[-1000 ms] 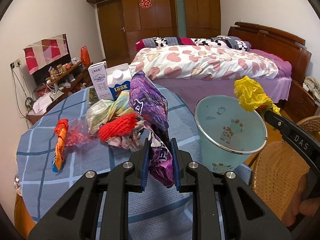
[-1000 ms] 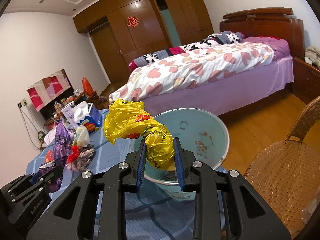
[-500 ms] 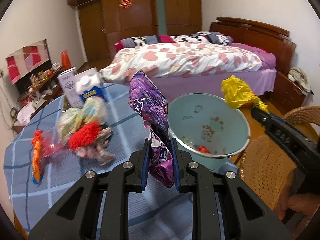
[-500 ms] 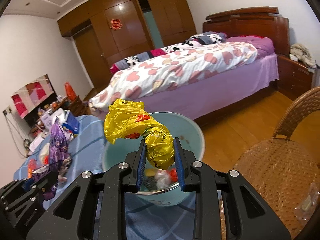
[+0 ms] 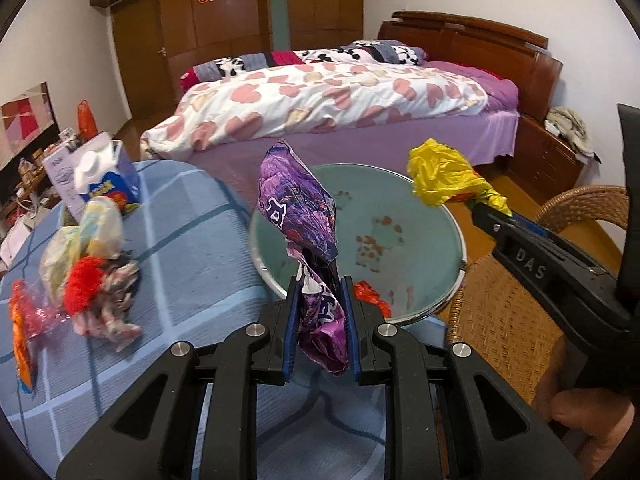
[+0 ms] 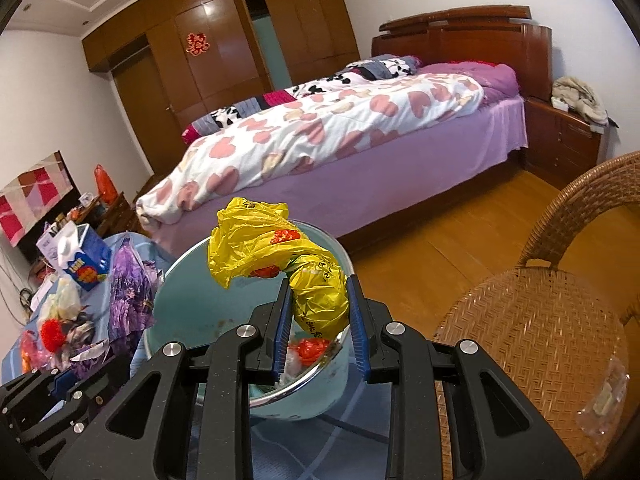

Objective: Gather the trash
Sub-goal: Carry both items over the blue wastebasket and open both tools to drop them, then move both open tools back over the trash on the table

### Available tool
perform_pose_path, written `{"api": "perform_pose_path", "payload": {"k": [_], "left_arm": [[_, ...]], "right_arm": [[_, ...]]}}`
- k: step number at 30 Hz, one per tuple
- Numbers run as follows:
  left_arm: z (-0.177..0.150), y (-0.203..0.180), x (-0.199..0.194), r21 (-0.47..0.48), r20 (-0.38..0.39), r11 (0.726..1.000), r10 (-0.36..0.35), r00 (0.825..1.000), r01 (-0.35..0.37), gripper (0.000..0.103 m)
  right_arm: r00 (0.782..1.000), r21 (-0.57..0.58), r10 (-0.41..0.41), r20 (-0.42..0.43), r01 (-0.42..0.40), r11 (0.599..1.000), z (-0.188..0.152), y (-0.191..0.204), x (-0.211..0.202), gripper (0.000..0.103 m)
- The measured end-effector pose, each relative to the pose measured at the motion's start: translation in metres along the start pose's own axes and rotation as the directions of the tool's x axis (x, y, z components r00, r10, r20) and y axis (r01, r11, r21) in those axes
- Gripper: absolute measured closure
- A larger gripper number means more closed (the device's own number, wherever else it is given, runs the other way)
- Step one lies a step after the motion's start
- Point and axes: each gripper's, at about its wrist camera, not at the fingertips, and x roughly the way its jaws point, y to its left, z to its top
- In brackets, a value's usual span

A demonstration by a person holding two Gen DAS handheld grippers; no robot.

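1. Bed (image 5: 332, 96): heart-print quilt, purple sheet, wooden headboard; at 12 o'clock in both views.
2. Table (image 5: 192, 248): blue checked cloth, at 9 o'clock in the left wrist view.
3. Wicker chair (image 6: 536, 320): at 3 o'clock in the right wrist view, a clear plastic scrap on its seat.
4. Bin (image 5: 440, 216): pale green, cartoon print inside, metal rim; stands at the table's edge. Red and white scraps lie at its bottom.
5. Left gripper (image 5: 320, 320): clamped on a purple wrapper (image 5: 296, 204), which stands up over the bin's near rim.
6. Right gripper (image 6: 318, 320): clamped on a yellow bag (image 6: 260, 244), held above the bin's mouth; a hand grips its handle at 4 o'clock in the left wrist view.
7. Carton (image 5: 108, 184): blue and white, on the table at 10 o'clock.
8. Trash pile (image 5: 92, 276): 1 red mesh ball, crumpled bags and paper, on the table at 9 o'clock.
9. Orange wrapper (image 5: 20, 340): at the table's left edge, just beside the pile.
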Motion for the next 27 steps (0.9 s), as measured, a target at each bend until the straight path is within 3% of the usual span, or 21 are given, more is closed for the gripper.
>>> {"api": "perform_pose_path", "payload": {"k": [10, 13, 17, 19, 22, 27], "left_arm": [[0.010, -0.007, 0.029, 0.022, -0.024, 0.999, -0.030, 0.999, 0.030, 0.078], [0.008, -0.003, 0.032, 0.012, -0.035, 1.000, -0.018, 0.999, 0.018, 0.063], [0.007, 0.003, 0.027, 0.005, -0.022, 1.000, 0.027, 0.999, -0.027, 0.048], [0.007, 0.005, 0.024, 0.005, -0.019, 0.999, 0.046, 0.999, -0.046, 0.046], [0.004, 0.011, 0.017, -0.006, -0.019, 0.997, 0.083, 0.996, -0.083, 0.041], [-0.001, 0.028, 0.009, -0.040, -0.022, 0.990, 0.137, 0.990, -0.138, 0.038]], "right_arm": [[0.999, 0.021, 0.011, -0.049, -0.010, 1.000, 0.001, -0.011, 0.021, 0.075], [0.998, 0.034, 0.020, -0.059, -0.018, 0.999, 0.001, -0.012, 0.025, 0.074], [0.996, 0.039, 0.035, -0.077, -0.032, 0.999, 0.000, -0.012, 0.031, 0.072], [0.996, 0.038, 0.043, -0.080, -0.040, 0.998, 0.001, -0.011, 0.033, 0.071], [0.994, 0.029, 0.077, -0.081, -0.074, 0.997, 0.000, -0.007, 0.034, 0.054], [0.994, 0.039, 0.087, -0.059, -0.085, 0.996, -0.001, -0.004, 0.024, 0.053]]}}
